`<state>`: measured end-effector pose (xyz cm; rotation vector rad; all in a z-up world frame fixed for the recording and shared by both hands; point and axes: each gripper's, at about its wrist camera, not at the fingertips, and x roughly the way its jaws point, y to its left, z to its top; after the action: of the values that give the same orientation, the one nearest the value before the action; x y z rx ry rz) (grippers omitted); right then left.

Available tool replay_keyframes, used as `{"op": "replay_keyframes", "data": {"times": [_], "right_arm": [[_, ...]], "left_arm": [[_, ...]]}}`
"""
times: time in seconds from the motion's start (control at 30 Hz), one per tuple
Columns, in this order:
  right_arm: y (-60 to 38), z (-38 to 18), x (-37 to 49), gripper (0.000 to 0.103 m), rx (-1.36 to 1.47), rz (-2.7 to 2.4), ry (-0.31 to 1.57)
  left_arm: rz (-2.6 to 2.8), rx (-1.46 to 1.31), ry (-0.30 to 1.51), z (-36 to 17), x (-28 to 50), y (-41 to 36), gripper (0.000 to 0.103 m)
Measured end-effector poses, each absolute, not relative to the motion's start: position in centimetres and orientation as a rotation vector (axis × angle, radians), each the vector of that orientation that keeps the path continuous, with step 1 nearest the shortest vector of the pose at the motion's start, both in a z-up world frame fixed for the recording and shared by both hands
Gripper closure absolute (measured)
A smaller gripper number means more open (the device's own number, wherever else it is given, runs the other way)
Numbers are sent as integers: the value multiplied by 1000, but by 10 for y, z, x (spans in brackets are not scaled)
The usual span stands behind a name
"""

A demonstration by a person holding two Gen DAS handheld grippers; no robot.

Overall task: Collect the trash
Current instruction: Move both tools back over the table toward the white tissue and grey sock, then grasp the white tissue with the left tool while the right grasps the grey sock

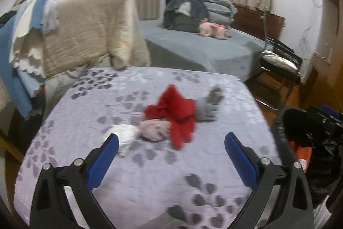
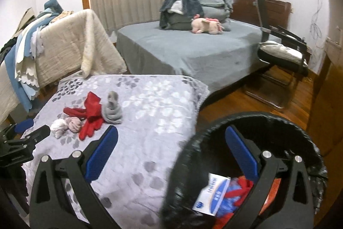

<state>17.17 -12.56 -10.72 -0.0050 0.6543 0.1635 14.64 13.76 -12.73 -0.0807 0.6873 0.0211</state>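
On the floral lilac bed cover lies a small heap: red gloves, a grey sock, a pink sock ball and a white sock ball. My left gripper hovers open just short of the heap, nothing between its fingers. My right gripper is open over the black-lined bin, which holds a white and blue carton and red and blue scraps. The left gripper shows at the right view's left edge.
A cream blanket hangs over a footboard behind the cover. Beyond is a grey bed with folded bedding and a pink plush toy. A black chair stands on the wooden floor at right.
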Motion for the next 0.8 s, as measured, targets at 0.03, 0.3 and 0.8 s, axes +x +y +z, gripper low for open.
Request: {"op": "replay_keyframes", "data": {"times": [0.03, 0.3, 0.8], "right_arm": [[-119, -109, 175, 5, -8, 169, 656], [-83, -131, 201, 5, -30, 181, 680], [-56, -168, 238, 5, -51, 171, 754]], "left_arm": [[36, -81, 690, -129, 148, 144, 6], [142, -114, 732, -157, 169, 193, 6], [99, -148, 838, -205, 206, 211, 35]]}}
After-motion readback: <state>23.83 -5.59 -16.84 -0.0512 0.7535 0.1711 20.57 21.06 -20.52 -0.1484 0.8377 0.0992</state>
